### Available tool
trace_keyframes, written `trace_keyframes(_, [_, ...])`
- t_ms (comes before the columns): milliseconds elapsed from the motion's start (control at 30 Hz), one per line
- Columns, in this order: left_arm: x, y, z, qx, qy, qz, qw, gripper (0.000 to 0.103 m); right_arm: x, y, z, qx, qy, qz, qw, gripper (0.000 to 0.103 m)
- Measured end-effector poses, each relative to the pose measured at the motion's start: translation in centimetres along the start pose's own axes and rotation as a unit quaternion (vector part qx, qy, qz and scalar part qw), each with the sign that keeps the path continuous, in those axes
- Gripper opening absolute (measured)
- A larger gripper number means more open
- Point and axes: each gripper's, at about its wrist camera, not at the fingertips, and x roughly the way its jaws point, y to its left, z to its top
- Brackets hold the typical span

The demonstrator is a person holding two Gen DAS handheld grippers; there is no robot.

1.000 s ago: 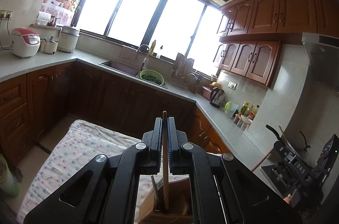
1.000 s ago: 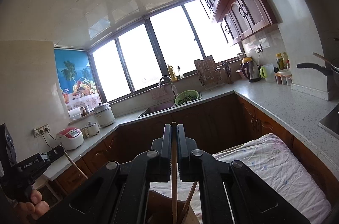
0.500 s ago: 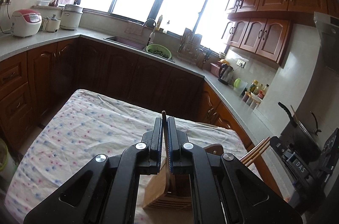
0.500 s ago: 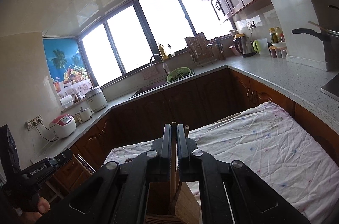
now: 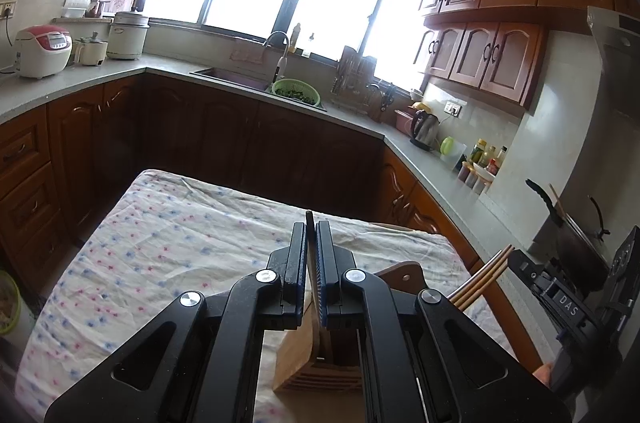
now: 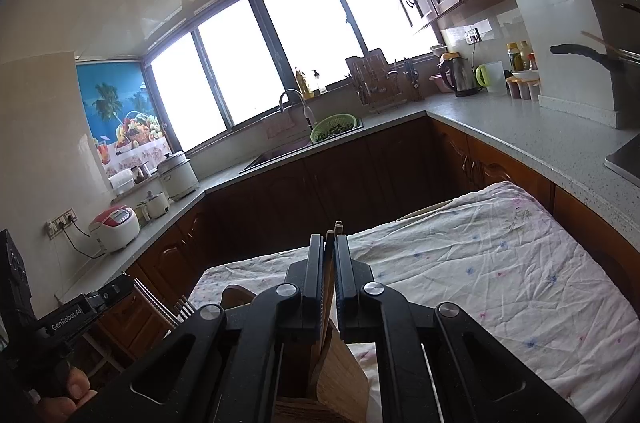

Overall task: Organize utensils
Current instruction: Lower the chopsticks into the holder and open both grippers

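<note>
Chopsticks [image 5: 309,223] stand pinched between your left gripper [image 5: 311,255] pads, their lower ends down in the wooden holder [image 5: 308,363] on the flowered cloth [image 5: 160,255]. Your right gripper [image 6: 329,275] is clamped the same way on its own wooden chopsticks [image 6: 335,228], directly above that holder.

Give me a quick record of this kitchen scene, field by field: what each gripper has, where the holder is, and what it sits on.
left gripper: shut on a thin wooden utensil handle, lower end in the holder
right gripper: shut on brown wooden chopsticks, lower ends in the holder
holder: slatted bamboo utensil box, directly below both grippers
surface: table under a wrinkled white floral cloth
background: green colander by the sink
</note>
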Motion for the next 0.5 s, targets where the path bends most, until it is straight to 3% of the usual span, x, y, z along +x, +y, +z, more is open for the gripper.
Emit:
trace_keyframes(200, [-0.3,-0.3,0.2,0.005,0.001,0.002,1.0,0.004,-0.1,0.0,0.3,-0.001,0.006,0.009,1.0,0.014])
trace_keyframes(267, [-0.6,-0.5,0.3,0.01,0.0,0.0,0.9999,0.009,-0.4,0.0,0.3,0.001,0.002,0.007,1.0,0.029])
trace_keyframes(300, [-0.8,-0.6,0.3,0.013,-0.001,0.002,0.9999,0.012,-0.6,-0.1,0.3,0.003,-0.001,0.009,1.0,0.048])
trace_keyframes(333, [-1.0,-0.6,0.2,0.014,-0.003,0.005,0.9999,0.023,-0.8,-0.1,0.3,0.005,-0.004,0.009,1.0,0.058])
trace_keyframes(367, [-1.2,-0.7,0.1,0.015,-0.006,0.006,0.9999,0.035,-1.0,-0.2,0.3,0.006,-0.007,0.009,1.0,0.059])
trace_keyframes(433, [-1.8,-0.6,0.0,0.015,-0.012,0.009,0.9998,0.05,-1.4,-0.3,0.3,0.008,-0.007,0.01,1.0,0.061])
trace_keyframes(500, [-2.3,-0.6,-0.1,0.018,-0.015,0.01,0.9997,0.061,-1.6,-0.5,0.2,0.01,-0.007,0.012,1.0,0.071])
